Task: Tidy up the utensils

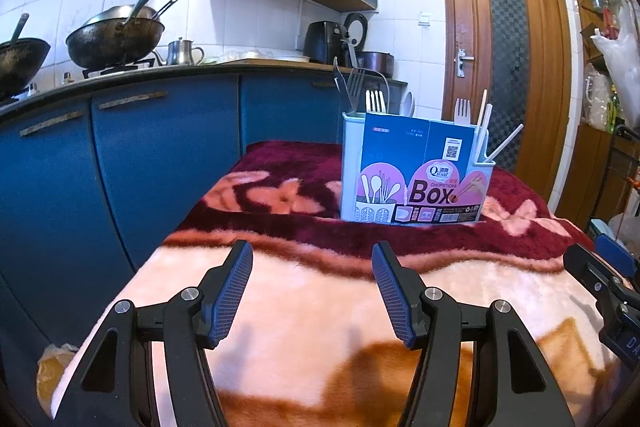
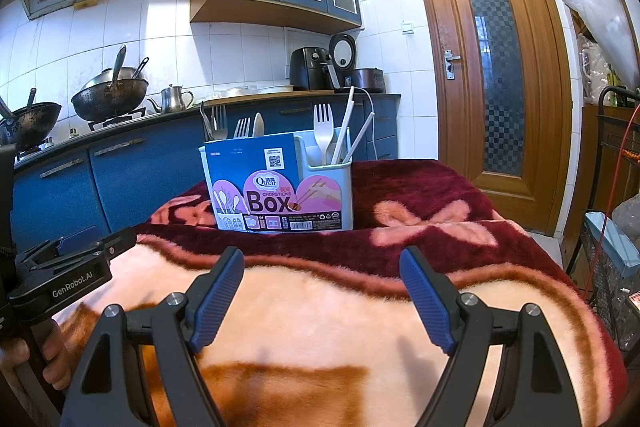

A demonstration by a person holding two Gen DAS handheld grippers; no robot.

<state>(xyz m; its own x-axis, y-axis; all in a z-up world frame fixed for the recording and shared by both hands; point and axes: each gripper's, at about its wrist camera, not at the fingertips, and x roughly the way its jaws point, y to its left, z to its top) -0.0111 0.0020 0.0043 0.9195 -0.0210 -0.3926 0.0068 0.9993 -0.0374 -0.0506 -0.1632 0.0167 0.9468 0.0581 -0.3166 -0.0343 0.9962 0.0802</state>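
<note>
Kitchen table under a plush blanket [image 2: 320, 307]: the caddy [image 2: 328, 195] stands upright at the far side, forks [image 2: 323, 131] and chopsticks [image 2: 345, 131] inside. Left gripper [image 1: 312, 291] and right gripper [image 2: 322, 299] hang open and empty, both well short, neither clearly nearer.

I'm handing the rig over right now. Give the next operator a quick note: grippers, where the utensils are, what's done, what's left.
Left gripper: open, empty, above the blanket.
Right gripper: open, empty, beside the left.
Utensil holder stands upright on the blanket's dark red part, ahead of both grippers, its Box label facing them.
Done: metal forks stand at the holder's left end, a white fork and white chopsticks in the right compartment.
Left: no loose utensils show on the blanket; check outside the views before stopping.
</note>
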